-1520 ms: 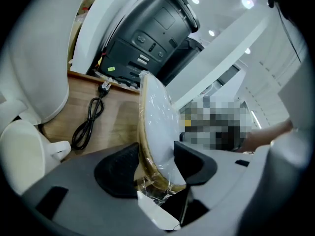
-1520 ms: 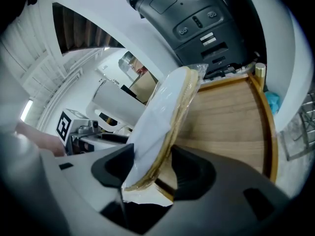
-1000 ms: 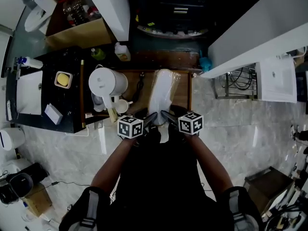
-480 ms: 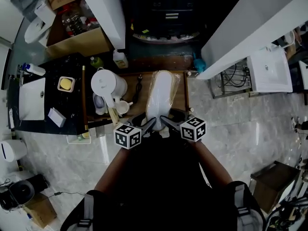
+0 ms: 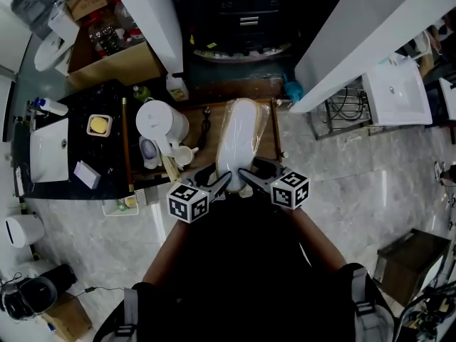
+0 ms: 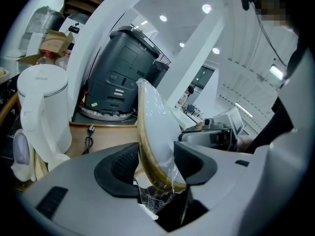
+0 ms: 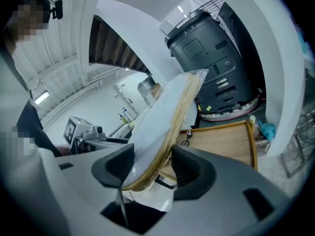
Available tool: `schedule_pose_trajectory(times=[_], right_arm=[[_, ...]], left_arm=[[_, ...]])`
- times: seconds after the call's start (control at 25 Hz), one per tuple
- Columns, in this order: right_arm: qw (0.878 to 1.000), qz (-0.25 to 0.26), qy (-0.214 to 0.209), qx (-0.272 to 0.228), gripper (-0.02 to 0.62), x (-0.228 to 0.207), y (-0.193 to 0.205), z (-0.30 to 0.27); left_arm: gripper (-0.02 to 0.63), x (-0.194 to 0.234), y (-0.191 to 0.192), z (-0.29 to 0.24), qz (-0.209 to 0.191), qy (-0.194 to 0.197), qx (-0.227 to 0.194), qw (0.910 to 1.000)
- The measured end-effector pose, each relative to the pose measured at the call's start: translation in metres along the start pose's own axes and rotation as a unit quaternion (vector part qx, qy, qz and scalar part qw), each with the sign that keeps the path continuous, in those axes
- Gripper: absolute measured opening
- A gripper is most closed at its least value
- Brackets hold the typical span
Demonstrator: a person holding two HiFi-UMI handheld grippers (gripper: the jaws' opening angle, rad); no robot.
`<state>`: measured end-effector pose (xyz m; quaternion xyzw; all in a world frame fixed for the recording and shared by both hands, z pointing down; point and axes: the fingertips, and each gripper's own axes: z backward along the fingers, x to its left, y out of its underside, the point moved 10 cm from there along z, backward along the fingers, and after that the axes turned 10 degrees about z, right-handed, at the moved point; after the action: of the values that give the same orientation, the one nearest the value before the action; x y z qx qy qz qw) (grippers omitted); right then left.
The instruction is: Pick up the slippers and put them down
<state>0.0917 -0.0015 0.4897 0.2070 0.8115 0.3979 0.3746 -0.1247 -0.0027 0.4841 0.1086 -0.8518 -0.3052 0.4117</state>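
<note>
A pair of white slippers (image 5: 239,140) with tan soles, wrapped in clear plastic, hangs tilted above the wooden tray (image 5: 275,145), heel end towards me. My left gripper (image 5: 221,183) is shut on the heel end from the left, and my right gripper (image 5: 250,178) is shut on it from the right. In the left gripper view the slippers (image 6: 155,124) stand on edge between the left gripper's (image 6: 155,155) black pads. In the right gripper view the slippers (image 7: 166,109) lean left between the right gripper's (image 7: 150,164) pads, and loose plastic hangs below.
A white kettle (image 5: 158,122) and a cup (image 5: 184,155) stand just left of the tray. A black counter (image 5: 85,144) with a white sink (image 5: 48,150) lies further left. A dark grey machine (image 6: 123,75) stands behind the tray, between white slanted beams (image 5: 153,13).
Both grippers have risen together with the slippers between them, lifting the wrapped pair off the wooden tray. Their grip on the heel end looks the same.
</note>
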Motion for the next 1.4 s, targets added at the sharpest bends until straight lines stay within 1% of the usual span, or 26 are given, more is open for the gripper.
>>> schedule_pose_trajectory(times=[0.52, 0.8, 1.4], right_arm=[[1.000, -0.001, 0.000, -0.009, 0.242, 0.0032, -0.0064, -0.0029], [1.000, 0.001, -0.003, -0.008, 0.242, 0.0046, -0.0057, -0.0034], [1.000, 0.008, -0.004, -0.003, 0.241, 0.0052, -0.0032, 0.0029]], left_arm=[[0.229, 0.0010, -0.0058, 0.0046, -0.005, 0.004, -0.014, 0.9999], [0.229, 0.0026, -0.0028, 0.0060, 0.013, 0.010, -0.029, 0.9995], [0.229, -0.0051, -0.0024, 0.0033, 0.002, 0.009, -0.024, 0.9997]])
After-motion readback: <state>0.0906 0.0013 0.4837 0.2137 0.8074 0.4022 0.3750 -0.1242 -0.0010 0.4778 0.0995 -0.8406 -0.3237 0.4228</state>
